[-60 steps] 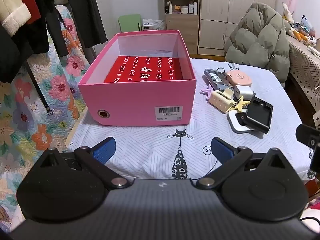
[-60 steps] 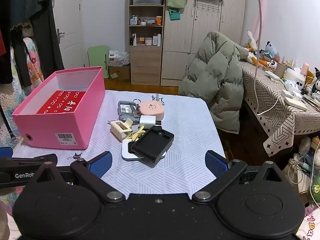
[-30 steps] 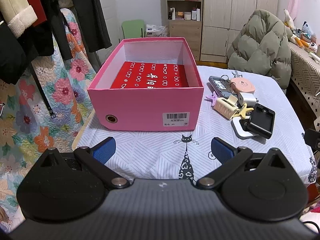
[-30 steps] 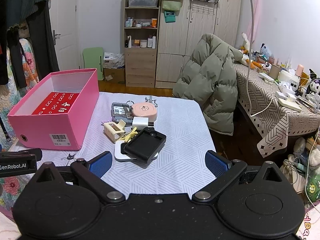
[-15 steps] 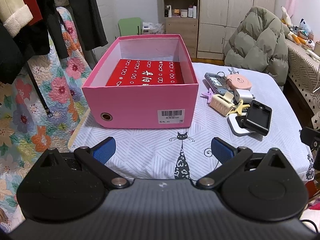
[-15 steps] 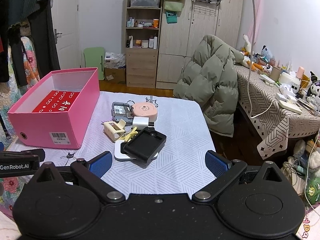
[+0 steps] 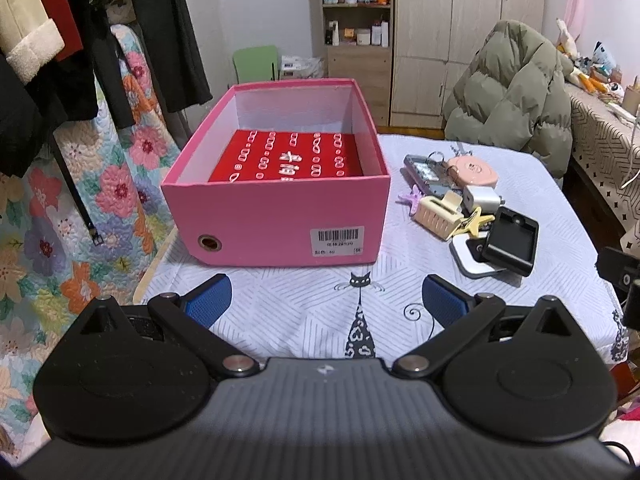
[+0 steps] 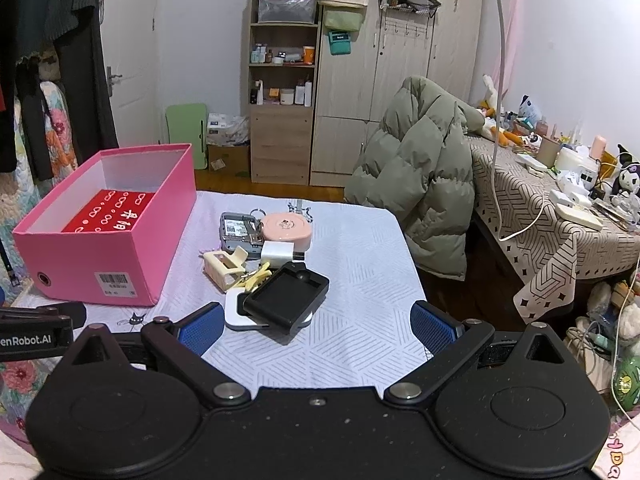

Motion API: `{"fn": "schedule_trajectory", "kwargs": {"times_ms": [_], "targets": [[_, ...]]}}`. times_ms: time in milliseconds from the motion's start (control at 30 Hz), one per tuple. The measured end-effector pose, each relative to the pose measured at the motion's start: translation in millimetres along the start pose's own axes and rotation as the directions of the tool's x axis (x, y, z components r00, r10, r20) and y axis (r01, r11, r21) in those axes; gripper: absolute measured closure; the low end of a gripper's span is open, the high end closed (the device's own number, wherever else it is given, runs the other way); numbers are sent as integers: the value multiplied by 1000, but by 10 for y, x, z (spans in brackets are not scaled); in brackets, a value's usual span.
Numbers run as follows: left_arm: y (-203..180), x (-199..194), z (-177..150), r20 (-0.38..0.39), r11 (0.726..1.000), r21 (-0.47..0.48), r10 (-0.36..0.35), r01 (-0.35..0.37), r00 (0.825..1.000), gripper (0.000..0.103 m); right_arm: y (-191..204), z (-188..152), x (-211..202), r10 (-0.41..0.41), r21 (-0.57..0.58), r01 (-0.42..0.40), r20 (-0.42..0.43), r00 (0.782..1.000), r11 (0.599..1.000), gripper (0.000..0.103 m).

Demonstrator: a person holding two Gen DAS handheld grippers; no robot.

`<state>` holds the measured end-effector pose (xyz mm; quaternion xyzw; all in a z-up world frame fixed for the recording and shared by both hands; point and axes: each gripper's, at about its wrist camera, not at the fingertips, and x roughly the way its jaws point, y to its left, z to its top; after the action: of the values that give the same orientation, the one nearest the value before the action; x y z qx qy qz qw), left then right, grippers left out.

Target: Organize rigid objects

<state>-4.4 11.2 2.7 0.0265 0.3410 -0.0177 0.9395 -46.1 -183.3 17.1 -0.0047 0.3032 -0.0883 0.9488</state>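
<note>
A pink shoebox (image 7: pixel 276 216) with a red lining stands on the table's left; it also shows in the right wrist view (image 8: pixel 100 256). To its right lies a pile of small items: a black case (image 8: pixel 286 296) on a white pad (image 8: pixel 236 316), a beige hair claw (image 8: pixel 224 266), a white charger (image 8: pixel 278 254), a pink round case (image 8: pixel 286 228) and a grey device (image 8: pixel 236 230). My left gripper (image 7: pixel 326 302) is open and empty, in front of the box. My right gripper (image 8: pixel 314 326) is open and empty, just short of the black case.
A white patterned tablecloth (image 8: pixel 360 320) covers the table. A green puffer jacket (image 8: pixel 420 184) hangs on a chair behind the right side. A cluttered side table (image 8: pixel 560 208) stands far right. Clothes (image 7: pixel 60 40) and a floral quilt (image 7: pixel 80 208) hang at the left.
Both grippers have drifted slightly over the near table edge, moving a little closer to the box and the pile. Both stay open. Nothing on the table has moved.
</note>
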Motion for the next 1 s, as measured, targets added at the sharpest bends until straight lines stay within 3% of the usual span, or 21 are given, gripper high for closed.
{"fn": "schedule_trajectory", "kwargs": {"times_ms": [367,1000], "targets": [[27,-5,-19,38,999,-27,-22,23,999,0,19,-11,-31,-10,-37,12,52,999,999,2],[-39,83,9,3,1000,4,-19,19,1000,0,37,-23,61,14,-119,-6,67,998,993,2]]}}
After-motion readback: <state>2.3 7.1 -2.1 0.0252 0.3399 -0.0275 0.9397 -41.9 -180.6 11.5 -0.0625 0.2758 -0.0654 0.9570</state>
